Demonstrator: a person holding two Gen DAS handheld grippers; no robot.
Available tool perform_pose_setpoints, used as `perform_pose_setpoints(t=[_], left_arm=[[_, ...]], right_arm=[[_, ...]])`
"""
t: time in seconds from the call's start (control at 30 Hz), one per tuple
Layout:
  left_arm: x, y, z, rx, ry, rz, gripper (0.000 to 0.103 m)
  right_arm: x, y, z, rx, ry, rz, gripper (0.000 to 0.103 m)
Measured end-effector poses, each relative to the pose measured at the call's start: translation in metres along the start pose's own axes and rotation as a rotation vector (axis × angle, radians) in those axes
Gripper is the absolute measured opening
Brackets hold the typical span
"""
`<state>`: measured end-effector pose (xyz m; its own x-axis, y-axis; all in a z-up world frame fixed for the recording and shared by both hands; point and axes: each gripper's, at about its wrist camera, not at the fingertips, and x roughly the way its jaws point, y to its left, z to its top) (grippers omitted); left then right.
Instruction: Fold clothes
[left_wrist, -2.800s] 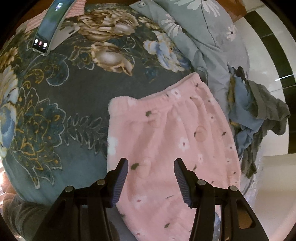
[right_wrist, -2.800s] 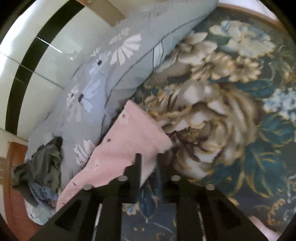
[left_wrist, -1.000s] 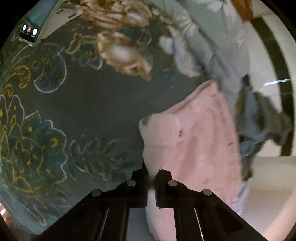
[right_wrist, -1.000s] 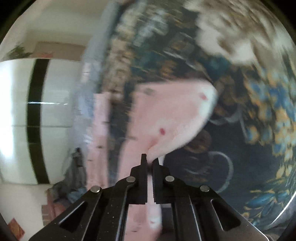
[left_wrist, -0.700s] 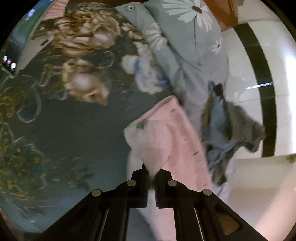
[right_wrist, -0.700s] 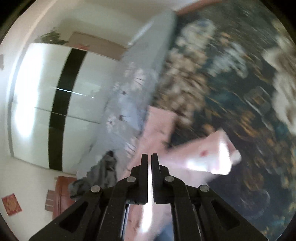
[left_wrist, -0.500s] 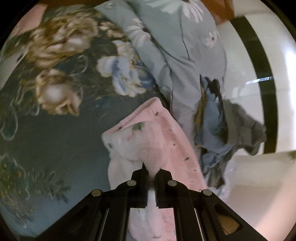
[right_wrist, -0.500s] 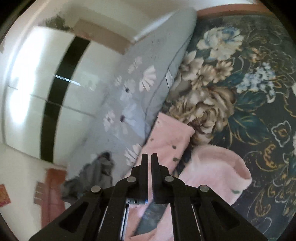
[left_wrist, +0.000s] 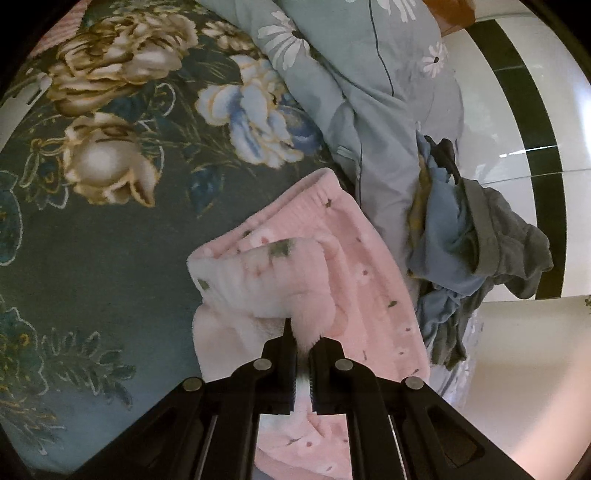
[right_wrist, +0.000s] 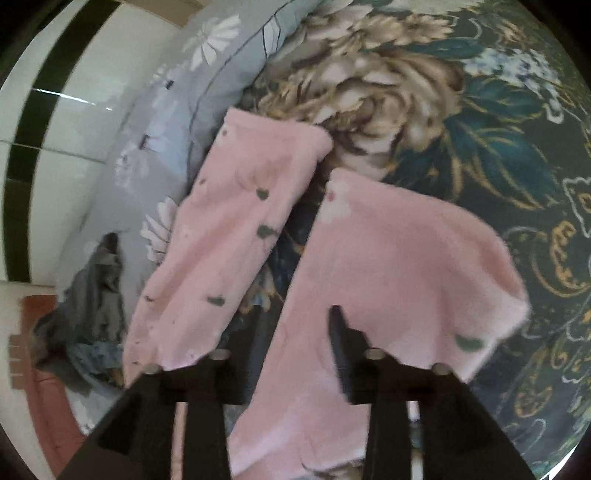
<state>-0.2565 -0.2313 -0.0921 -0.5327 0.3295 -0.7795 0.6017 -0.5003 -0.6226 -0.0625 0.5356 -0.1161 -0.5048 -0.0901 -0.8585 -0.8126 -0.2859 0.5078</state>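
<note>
On the floral bedspread (left_wrist: 92, 266), our left gripper (left_wrist: 303, 339) pinches the pink fleece trousers (left_wrist: 332, 266) at the waist; our right gripper (right_wrist: 295, 332), jaws just parted and empty, hovers above the legs, which stretch away toward the far pillow (right_wrist: 207, 74).

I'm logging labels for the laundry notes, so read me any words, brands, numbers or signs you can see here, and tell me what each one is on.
None: no readable text in either view.
Pink fleece pants: only a printed flower and leaf pattern, no tag showing.
Floral bedspread and daisy-print pillow: pattern only.
Pile of grey and blue clothes: no label visible.
</note>
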Motion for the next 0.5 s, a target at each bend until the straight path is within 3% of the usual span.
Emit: perform_pose_setpoints(t=[0.23,0.4,0.5], left_arm=[[-0.001,0.009,0.001,-0.005,0.003,-0.008,0.005],[-0.001,0.016,0.002,-0.01,0.003,-0.008,0.005],[-0.002,0.023,0.002,-0.023,0.002,-0.011,0.005]], right_arm=[[0.046,0.021,0.006,0.044,0.06,-0.213,0.041],[0.056,0.03,0.008,0.026,0.073,-0.321,0.039],[0.053,0.025,0.007,0.025,0.067,-0.356,0.019]])
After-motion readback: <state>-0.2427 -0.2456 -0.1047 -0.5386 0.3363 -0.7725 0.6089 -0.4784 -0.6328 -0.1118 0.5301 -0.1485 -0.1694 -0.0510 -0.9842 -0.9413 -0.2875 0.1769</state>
